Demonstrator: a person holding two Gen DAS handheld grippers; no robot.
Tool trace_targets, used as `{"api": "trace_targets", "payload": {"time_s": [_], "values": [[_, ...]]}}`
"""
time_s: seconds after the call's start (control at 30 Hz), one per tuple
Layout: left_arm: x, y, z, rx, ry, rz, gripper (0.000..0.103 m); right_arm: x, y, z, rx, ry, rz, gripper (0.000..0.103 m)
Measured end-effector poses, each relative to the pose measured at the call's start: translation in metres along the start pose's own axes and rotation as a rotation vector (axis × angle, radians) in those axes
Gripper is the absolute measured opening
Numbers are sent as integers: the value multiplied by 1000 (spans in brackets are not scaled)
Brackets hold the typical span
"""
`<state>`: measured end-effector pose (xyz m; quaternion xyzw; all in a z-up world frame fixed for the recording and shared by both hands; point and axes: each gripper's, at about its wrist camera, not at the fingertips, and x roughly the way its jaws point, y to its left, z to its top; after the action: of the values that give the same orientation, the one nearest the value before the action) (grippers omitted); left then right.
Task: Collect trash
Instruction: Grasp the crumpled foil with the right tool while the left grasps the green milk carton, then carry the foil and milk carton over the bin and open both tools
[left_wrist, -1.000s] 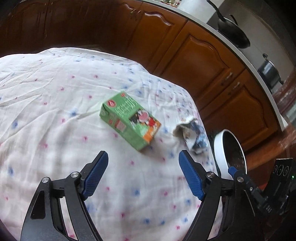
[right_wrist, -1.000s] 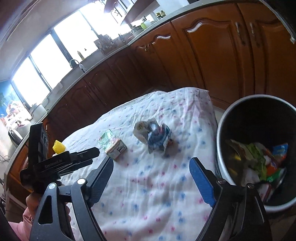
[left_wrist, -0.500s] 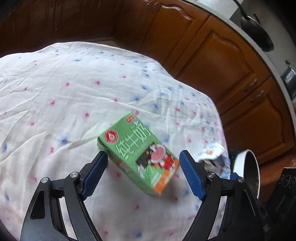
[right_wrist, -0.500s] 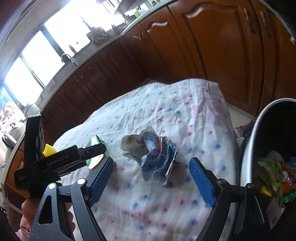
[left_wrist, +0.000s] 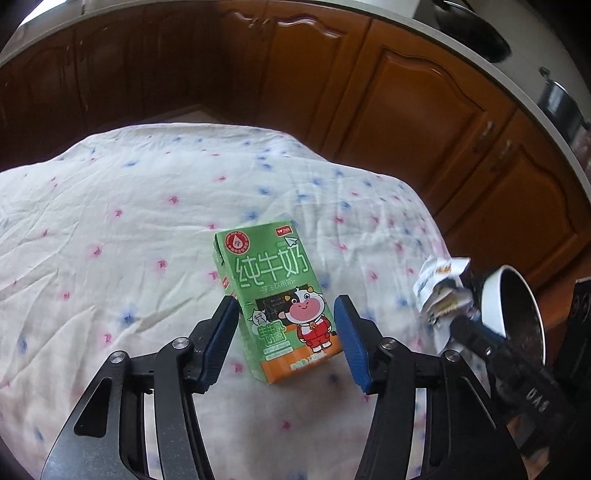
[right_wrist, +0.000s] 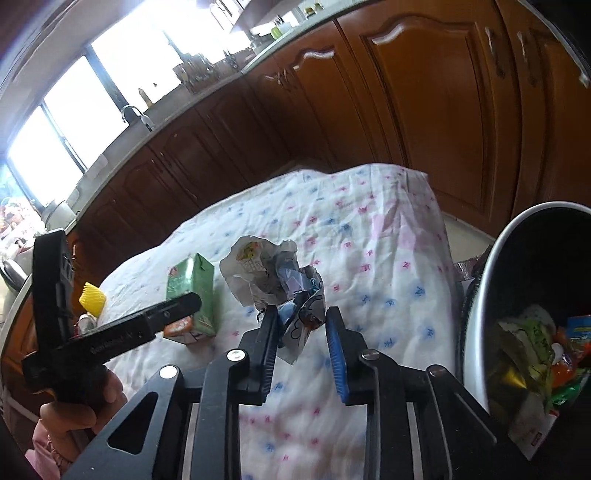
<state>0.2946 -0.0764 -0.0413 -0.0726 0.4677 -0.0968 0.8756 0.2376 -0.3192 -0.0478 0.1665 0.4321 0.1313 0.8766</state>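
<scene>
Straddling milk carton (left_wrist: 279, 306) with left gripper (left_wrist: 286, 341), jaws spread, not yet touching; carton flat on cloth-covered desk (left_wrist: 129, 229), long axis toward 12. My right gripper (right_wrist: 301, 349) jaws pinching crumpled wrapper (right_wrist: 275, 278), angled low. Trash bin (right_wrist: 480, 295) at 3 o'clock, near desk edge, presumably for short carry.

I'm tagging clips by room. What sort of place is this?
Most likely a home kitchen: wooden cabinets under a countertop, a sink faucet by the window, a dark pan on the counter.
</scene>
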Motion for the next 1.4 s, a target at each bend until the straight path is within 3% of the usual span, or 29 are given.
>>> {"api": "trace_targets", "payload": {"time_s": [0.27,0.57,0.97,1.4], "values": [[-34,-9,-25,35,-12,-81,50,-41,1,-11,4,-51,13,26],[-72,-50,-57,116,-23,-185,50,-92,-13,-38,37,-112,-15,26],[-94,-106,-81,240,-25,-250,49,-146,-52,-63,124,-178,-78,26],[-98,-160,-91,337,-16,-284,49,-179,-88,-70,193,-242,-129,26]]}}
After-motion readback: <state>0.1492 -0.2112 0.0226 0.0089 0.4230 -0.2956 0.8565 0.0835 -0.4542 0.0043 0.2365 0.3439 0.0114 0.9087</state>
